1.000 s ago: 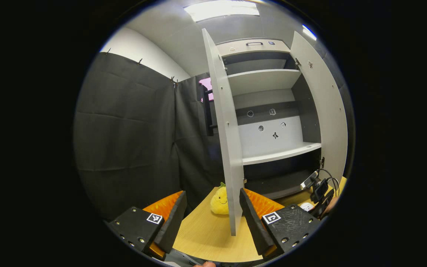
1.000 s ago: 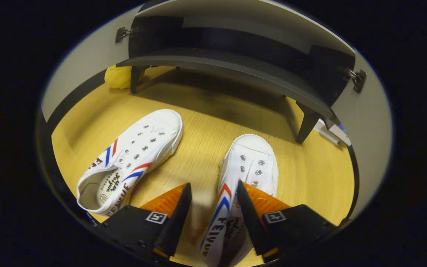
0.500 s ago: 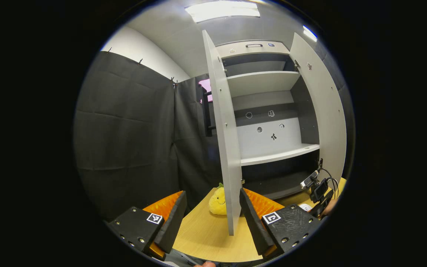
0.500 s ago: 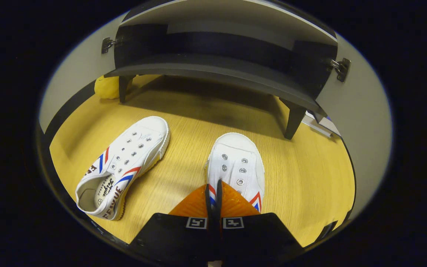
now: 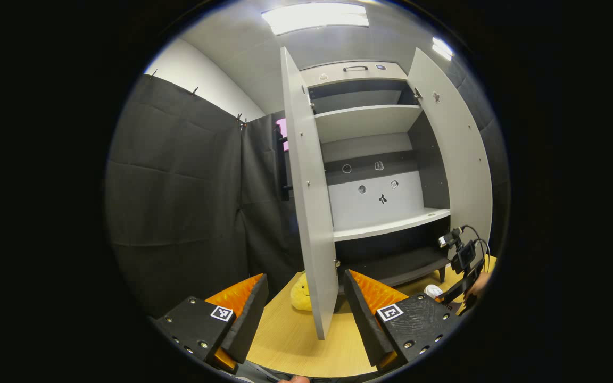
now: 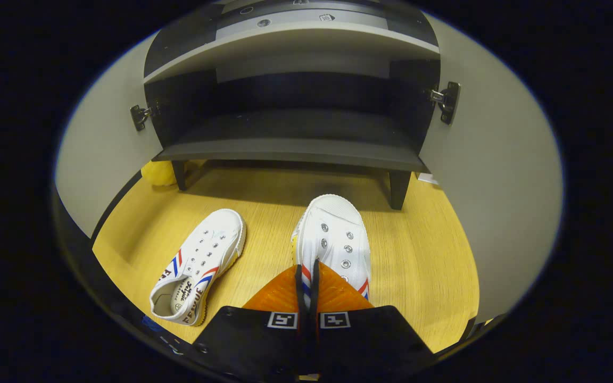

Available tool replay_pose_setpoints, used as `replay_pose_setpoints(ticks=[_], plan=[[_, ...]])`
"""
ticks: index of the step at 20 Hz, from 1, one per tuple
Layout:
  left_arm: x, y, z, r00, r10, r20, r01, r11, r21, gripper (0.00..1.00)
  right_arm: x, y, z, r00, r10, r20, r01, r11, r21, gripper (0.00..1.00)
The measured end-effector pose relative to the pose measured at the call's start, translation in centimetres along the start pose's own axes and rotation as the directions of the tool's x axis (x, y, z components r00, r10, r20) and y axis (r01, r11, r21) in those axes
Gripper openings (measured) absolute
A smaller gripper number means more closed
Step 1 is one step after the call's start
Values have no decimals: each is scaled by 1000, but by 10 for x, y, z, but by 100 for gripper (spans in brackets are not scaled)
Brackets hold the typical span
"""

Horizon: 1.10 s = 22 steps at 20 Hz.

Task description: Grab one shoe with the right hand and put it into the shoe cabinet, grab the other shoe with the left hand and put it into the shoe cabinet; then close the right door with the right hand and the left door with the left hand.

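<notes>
Right gripper view: the right gripper [image 6: 306, 276] has its orange fingers [image 6: 280, 292] pinched on the side wall of a white canvas shoe [image 6: 336, 239], toe aimed at the shoe cabinet's dark bottom shelf [image 6: 290, 151] for sliding in. Its mate, the other shoe [image 6: 200, 266], lies nearer the desk's [image 6: 423, 266] left edge. Left gripper view: the left gripper [image 5: 304, 303] waits with fingers spread and nothing held, beside the open left door [image 5: 306, 213].

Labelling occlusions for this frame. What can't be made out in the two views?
- Held shoe, right gripper view: heel and opening hidden behind the shut right gripper.
- Yellow plush toy, left gripper view: partly hidden by the open left door.
- Stickers on the cabinet's back panel, left gripper view: too small to tell.
- Other shoe, right gripper view: its far side hidden.
</notes>
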<state>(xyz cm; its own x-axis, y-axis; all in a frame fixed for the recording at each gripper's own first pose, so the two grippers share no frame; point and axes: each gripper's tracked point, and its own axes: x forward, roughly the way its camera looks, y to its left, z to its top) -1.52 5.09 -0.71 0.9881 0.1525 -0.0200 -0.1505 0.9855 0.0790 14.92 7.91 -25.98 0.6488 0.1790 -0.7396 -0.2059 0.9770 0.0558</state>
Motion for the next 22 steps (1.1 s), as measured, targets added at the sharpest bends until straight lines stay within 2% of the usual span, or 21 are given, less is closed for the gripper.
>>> replay_pose_setpoints(ticks=[7,18,22], plan=[[2,-20,-4,999,-43,-4,43,999,0,78,-51,3,69,987,32,158,-32,999,1,1],[10,-34,-1,997,-73,9,73,997,-1,78,-131,12,182,918,84,387,-92,996,2,1],[14,-34,-2,998,-70,9,70,998,-5,78,-144,7,230,887,77,455,-76,997,-20,1]])
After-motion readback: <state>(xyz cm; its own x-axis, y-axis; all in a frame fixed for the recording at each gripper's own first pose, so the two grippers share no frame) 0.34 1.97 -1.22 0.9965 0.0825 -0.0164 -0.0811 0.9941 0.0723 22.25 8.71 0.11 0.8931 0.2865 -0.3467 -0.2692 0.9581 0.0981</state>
